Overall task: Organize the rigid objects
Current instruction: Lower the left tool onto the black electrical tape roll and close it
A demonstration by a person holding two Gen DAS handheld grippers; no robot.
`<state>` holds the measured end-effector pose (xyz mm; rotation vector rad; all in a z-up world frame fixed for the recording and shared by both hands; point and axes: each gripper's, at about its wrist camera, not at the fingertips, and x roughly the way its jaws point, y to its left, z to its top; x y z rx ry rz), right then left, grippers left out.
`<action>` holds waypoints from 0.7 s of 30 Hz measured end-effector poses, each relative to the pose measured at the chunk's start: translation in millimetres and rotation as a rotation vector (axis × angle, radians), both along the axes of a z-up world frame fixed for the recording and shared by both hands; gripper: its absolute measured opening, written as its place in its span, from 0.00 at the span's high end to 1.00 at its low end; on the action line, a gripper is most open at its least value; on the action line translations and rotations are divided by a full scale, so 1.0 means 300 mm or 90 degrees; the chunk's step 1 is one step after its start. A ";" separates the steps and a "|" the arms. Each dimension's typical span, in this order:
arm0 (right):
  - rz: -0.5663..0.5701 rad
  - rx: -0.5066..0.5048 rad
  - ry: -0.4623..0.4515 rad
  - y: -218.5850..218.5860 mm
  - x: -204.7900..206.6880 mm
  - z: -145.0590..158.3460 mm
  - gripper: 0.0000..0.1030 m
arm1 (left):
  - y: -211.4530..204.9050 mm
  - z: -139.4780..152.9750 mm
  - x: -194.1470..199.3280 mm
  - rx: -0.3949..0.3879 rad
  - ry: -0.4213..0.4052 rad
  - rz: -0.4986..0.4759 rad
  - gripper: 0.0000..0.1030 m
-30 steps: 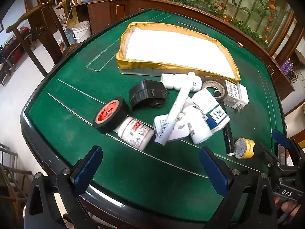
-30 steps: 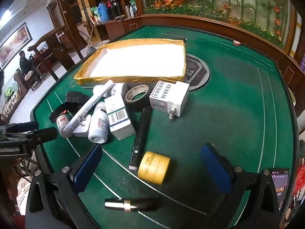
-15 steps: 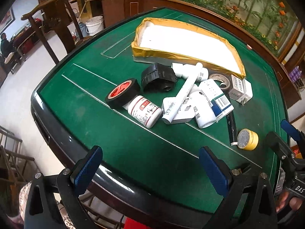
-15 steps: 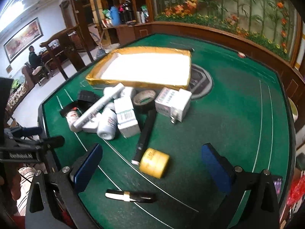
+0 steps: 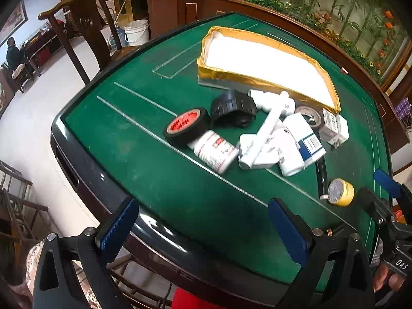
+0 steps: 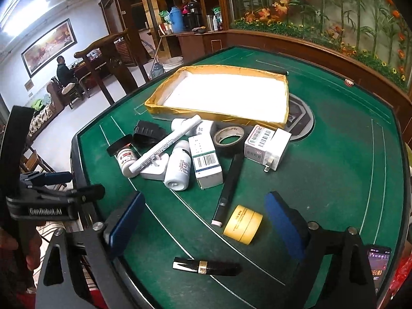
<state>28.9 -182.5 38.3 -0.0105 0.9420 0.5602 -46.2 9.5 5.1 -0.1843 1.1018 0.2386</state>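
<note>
A gold-edged tray with a white floor sits at the far side of the green table. In front of it lies a pile: black tape roll with red core, black cap, white bottles, a long white tube, a blue-white box, grey tape, a white barcode box, a black pen, a yellow jar and a black lipstick. My left gripper and right gripper are open, empty, near the table's front edge.
The green felt table has a dark raised rim. A wooden chair stands beyond the left edge. A phone lies at the table's right front corner. A wooden counter and planter run behind the table.
Both grippers have pulled back and up from the table, so the pile looks farther away. The objects have not moved. Both stay open.
</note>
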 end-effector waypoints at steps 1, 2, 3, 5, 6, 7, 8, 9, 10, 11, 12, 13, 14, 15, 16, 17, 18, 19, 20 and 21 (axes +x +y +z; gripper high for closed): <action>-0.001 -0.004 0.000 0.003 0.001 -0.002 0.16 | 0.002 0.007 0.010 0.002 -0.006 -0.005 0.01; -0.002 -0.012 0.000 0.007 0.005 -0.005 0.16 | 0.003 0.011 0.019 0.000 -0.008 -0.008 0.01; -0.005 -0.013 0.004 0.004 0.007 -0.005 0.16 | 0.004 0.016 0.028 -0.001 -0.010 -0.012 0.01; -0.011 -0.021 0.006 0.002 0.015 -0.007 0.16 | 0.010 0.022 0.055 0.002 -0.013 -0.021 0.01; -0.015 -0.024 0.007 0.001 0.018 -0.008 0.16 | 0.018 0.023 0.065 0.002 -0.015 -0.022 0.02; -0.017 -0.027 0.008 0.000 0.021 -0.008 0.16 | 0.037 0.021 0.082 -0.004 -0.015 -0.019 0.03; -0.020 -0.030 0.009 -0.002 0.025 -0.009 0.16 | 0.056 0.017 0.094 -0.010 -0.014 -0.013 0.03; -0.023 -0.032 0.011 -0.003 0.029 -0.010 0.16 | 0.087 0.008 0.111 -0.023 -0.009 0.000 0.03; -0.025 -0.034 0.012 -0.002 0.032 -0.012 0.16 | 0.106 0.001 0.124 -0.032 -0.003 0.010 0.03; -0.026 -0.038 0.012 -0.001 0.039 -0.015 0.16 | 0.135 -0.010 0.139 -0.044 0.003 0.024 0.03; -0.028 -0.039 0.014 0.000 0.043 -0.016 0.16 | 0.155 -0.020 0.153 -0.052 0.008 0.035 0.03; -0.030 -0.040 0.014 0.002 0.046 -0.019 0.16 | 0.179 -0.034 0.172 -0.061 0.015 0.046 0.03; -0.032 -0.041 0.016 0.004 0.050 -0.021 0.16 | 0.191 -0.043 0.184 -0.066 0.019 0.051 0.03; -0.033 -0.042 0.018 0.006 0.054 -0.023 0.16 | 0.207 -0.054 0.201 -0.075 0.022 0.057 0.03; -0.034 -0.043 0.019 0.010 0.057 -0.026 0.16 | 0.215 -0.066 0.212 -0.080 0.025 0.060 0.03; -0.034 -0.045 0.021 0.015 0.061 -0.030 0.16 | 0.221 -0.076 0.225 -0.085 0.029 0.062 0.03; -0.034 -0.047 0.023 0.021 0.065 -0.033 0.16 | 0.227 -0.089 0.237 -0.089 0.034 0.064 0.03; -0.034 -0.049 0.025 0.027 0.068 -0.037 0.16 | 0.232 -0.104 0.249 -0.095 0.040 0.066 0.03; -0.033 -0.052 0.026 0.032 0.072 -0.040 0.16 | 0.233 -0.113 0.256 -0.099 0.043 0.067 0.03; -0.032 -0.053 0.026 0.036 0.074 -0.041 0.16 | 0.234 -0.123 0.264 -0.106 0.047 0.068 0.03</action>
